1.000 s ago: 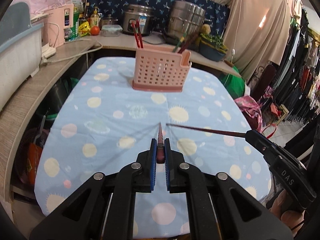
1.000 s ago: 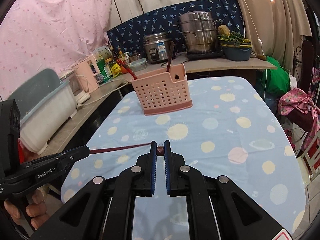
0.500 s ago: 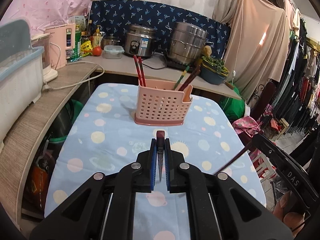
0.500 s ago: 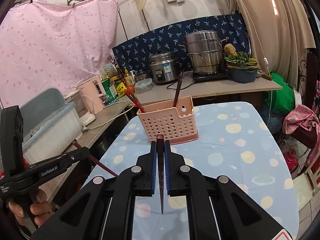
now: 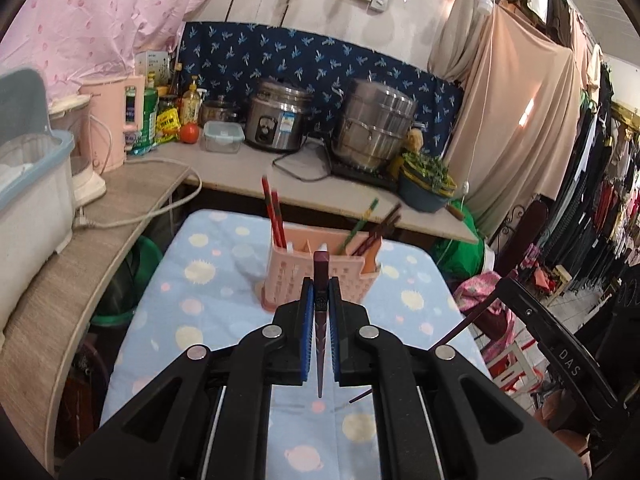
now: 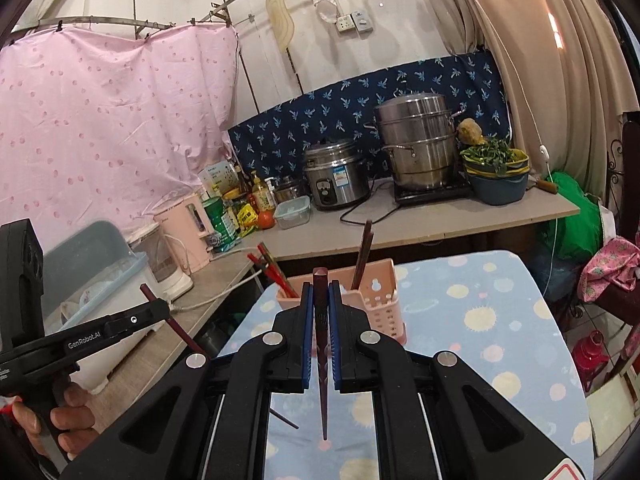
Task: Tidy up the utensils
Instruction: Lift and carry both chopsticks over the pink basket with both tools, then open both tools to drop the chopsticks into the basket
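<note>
A pink perforated utensil holder (image 5: pixel 318 276) stands on the table with the blue dotted cloth (image 5: pixel 208 292); it also shows in the right wrist view (image 6: pixel 376 300). It holds red chopsticks (image 5: pixel 274 216) at its left and dark and green ones (image 5: pixel 376 228) at its right. My left gripper (image 5: pixel 320 292) is shut on a dark maroon chopstick (image 5: pixel 320 340), held upright above the table, short of the holder. My right gripper (image 6: pixel 320 300) is shut on another dark maroon chopstick (image 6: pixel 322 360), also upright with its tip down.
A counter (image 5: pixel 248 172) behind the table carries a rice cooker (image 5: pixel 276 120), a steel steamer pot (image 5: pixel 372 128), a bowl of greens (image 5: pixel 426 184), bottles and a pink kettle (image 5: pixel 112 124). A white bin (image 5: pixel 32 192) stands left. Clothes hang at the right.
Both grippers have risen and tipped upward, turning their chopsticks from lying forward to standing upright with tips down. Both have come nearer to the holder.
</note>
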Available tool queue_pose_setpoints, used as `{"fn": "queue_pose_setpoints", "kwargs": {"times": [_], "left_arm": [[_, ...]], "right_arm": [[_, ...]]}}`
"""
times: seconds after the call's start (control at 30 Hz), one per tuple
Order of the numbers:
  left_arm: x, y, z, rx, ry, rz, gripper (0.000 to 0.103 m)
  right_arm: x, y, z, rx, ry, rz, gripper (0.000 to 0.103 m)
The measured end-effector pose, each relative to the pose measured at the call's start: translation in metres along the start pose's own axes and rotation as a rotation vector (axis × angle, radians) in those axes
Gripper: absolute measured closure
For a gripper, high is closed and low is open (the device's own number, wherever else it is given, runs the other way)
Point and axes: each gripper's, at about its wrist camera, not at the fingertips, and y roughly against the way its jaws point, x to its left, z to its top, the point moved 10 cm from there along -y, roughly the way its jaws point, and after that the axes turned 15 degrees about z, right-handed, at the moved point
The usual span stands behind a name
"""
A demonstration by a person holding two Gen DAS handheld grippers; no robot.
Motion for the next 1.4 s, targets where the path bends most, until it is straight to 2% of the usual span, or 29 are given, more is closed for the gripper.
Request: {"fn": "queue_pose_setpoints", "kwargs": {"times": [0.23, 0.33, 0.47, 0.57, 0.73, 0.97, 1.13, 1.27, 1.4], "left_arm": [[-0.010, -0.005, 0.080, -0.130, 0.004, 0.031, 0.096], [-0.014, -0.013, 0.104, -0.167, 0.004, 0.048, 0.096], [-0.019, -0.029, 0.132, -0.220, -0.004, 0.079, 0.096], [-0.022, -0.046, 0.143, -0.240, -0.010, 0.084, 0.096], [-0.021, -0.082, 0.141, -0.211, -0.013, 0.098, 0.096], [-0.018, -0.129, 0.113, -0.131, -0.020, 0.108, 0.096], [-0.014, -0.145, 0.099, -0.091, -0.016, 0.120, 0.096], [-0.011, -0.146, 0.093, -0.084, -0.014, 0.119, 0.095], [-0.010, -0.140, 0.088, -0.084, -0.024, 0.134, 0.082]], "right_arm": [[-0.015, -0.033, 0.073, -0.102, -0.004, -0.015, 0.096], [-0.024, -0.049, 0.098, -0.137, -0.013, -0.018, 0.096], [-0.036, -0.071, 0.117, -0.158, -0.021, -0.026, 0.096], [-0.046, -0.090, 0.118, -0.146, -0.025, -0.033, 0.096], [-0.065, -0.121, 0.097, -0.091, -0.040, -0.045, 0.096], [-0.079, -0.157, 0.054, 0.005, -0.054, -0.050, 0.096], [-0.082, -0.167, 0.036, 0.050, -0.055, -0.049, 0.095], [-0.084, -0.163, 0.034, 0.052, -0.058, -0.058, 0.091], [-0.081, -0.153, 0.032, 0.055, -0.061, -0.056, 0.088]]}}
